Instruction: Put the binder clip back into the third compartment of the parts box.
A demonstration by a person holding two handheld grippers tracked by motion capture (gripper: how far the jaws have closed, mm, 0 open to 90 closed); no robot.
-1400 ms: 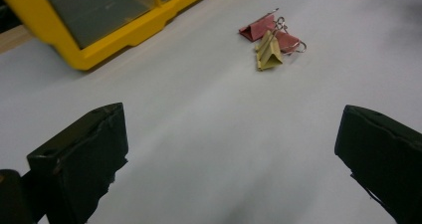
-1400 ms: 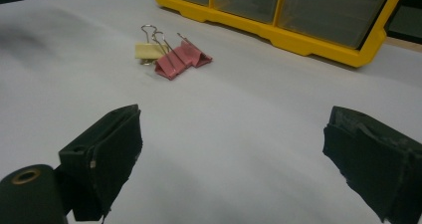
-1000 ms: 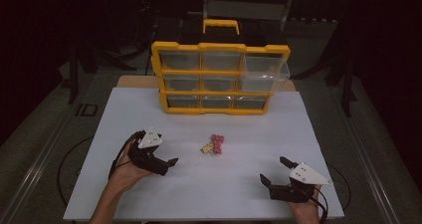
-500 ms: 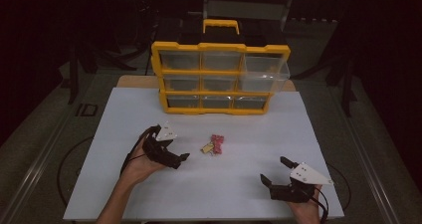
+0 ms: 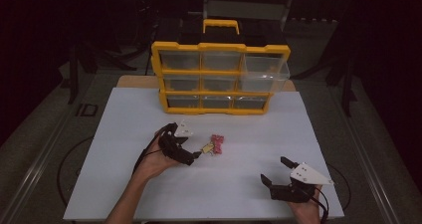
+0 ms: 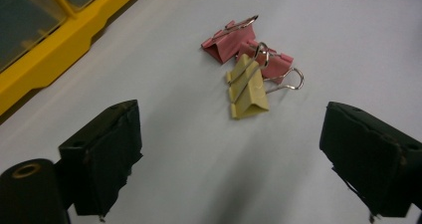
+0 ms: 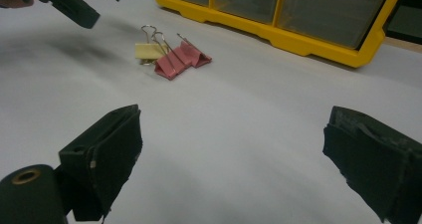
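The yellow binder clip (image 6: 247, 88) lies flat on the white counter (image 5: 124, 134), long axis toward the left tool (image 6: 231, 154), wire handles toward two pink clips (image 6: 249, 47) touching it. That tool's jaws, just narrowing, gape empty just short of it. The right tool (image 5: 278, 171) also gapes empty, well apart.

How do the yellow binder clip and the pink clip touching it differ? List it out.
Colour: the yellow binder clip is pale yellow; the pink clip touching it is pink.
Position: in the left gripper view, the yellow binder clip lies nearer that gripper's jaws, with the pink one just behind it.
Overlap: the yellow binder clip's wire handle lies across the pink clip's body.
Shared: both rest on the white table, have silver wire handles, and look about the same size.
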